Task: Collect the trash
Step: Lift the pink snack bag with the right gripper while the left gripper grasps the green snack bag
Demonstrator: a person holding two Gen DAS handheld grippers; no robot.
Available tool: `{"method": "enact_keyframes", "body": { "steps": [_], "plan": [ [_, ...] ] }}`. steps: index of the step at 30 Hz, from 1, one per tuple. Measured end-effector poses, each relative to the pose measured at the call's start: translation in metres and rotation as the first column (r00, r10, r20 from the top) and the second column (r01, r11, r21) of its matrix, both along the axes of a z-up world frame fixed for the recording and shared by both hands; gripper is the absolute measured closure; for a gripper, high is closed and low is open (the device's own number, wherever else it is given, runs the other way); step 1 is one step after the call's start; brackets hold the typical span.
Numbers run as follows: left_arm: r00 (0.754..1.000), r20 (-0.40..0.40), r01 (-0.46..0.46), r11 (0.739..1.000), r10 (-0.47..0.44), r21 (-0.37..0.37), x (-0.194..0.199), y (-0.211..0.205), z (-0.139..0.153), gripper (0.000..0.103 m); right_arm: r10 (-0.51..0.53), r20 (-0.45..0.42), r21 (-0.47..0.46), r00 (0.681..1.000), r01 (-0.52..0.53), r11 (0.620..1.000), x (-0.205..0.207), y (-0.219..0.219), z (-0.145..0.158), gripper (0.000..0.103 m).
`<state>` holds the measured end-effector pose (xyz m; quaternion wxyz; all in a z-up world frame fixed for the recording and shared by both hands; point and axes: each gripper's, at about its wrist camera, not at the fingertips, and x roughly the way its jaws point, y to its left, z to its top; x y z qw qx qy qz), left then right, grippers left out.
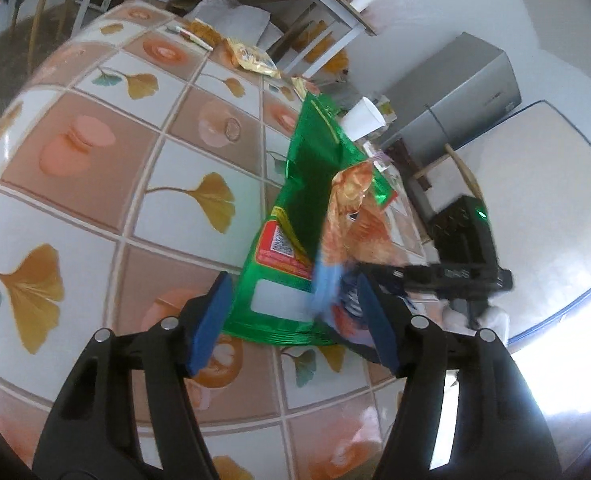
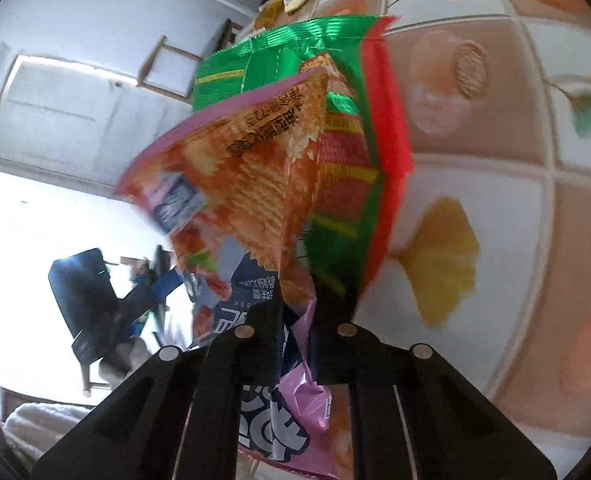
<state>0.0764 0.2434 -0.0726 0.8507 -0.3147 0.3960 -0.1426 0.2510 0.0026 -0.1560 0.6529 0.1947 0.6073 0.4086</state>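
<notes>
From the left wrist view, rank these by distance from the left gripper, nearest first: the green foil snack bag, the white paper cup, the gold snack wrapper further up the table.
1. Green foil snack bag: between the left gripper's blue pads.
2. White paper cup: beyond the bag's top edge, slightly right.
3. Gold snack wrapper: farthest, near the table's far edge, up and left of the cup.

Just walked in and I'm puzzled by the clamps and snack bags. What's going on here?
A person is collecting trash off a tiled table with a hand-held gripper in each hand. The right gripper is shut on an orange chip bag, lifted beside a green bag. The left gripper has its fingers either side of the green bag's bottom edge, not yet pressing on it. More wrappers and a white cup wait further along the table.
</notes>
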Motion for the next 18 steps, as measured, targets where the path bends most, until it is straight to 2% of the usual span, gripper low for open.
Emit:
{"method": "enact_keyframes", "body": {
  "steps": [4, 10, 14, 18],
  "plan": [
    [1.0, -0.005, -0.008, 1.0, 0.008, 0.023, 0.008, -0.001, 0.004, 0.043, -0.08, 0.011, 0.104, 0.997, 0.078, 0.991, -0.014, -0.039, 0.013, 0.093],
    [0.997, -0.067, -0.022, 0.994, 0.03, 0.107, 0.043, -0.01, 0.004, 0.043, -0.212, 0.037, 0.13, 0.977, 0.206, 0.97, -0.026, -0.091, 0.023, 0.093],
    [0.992, -0.128, 0.02, 0.984, 0.003, 0.179, 0.073, -0.021, -0.005, 0.043, -0.262, 0.04, 0.13, 0.964, 0.255, 0.958, -0.03, -0.105, 0.024, 0.093],
    [0.989, -0.146, 0.061, 0.953, -0.018, 0.298, 0.081, -0.036, -0.005, 0.056, -0.299, 0.044, 0.129, 0.953, 0.292, 0.948, -0.035, -0.105, 0.023, 0.093]
  ]
}}
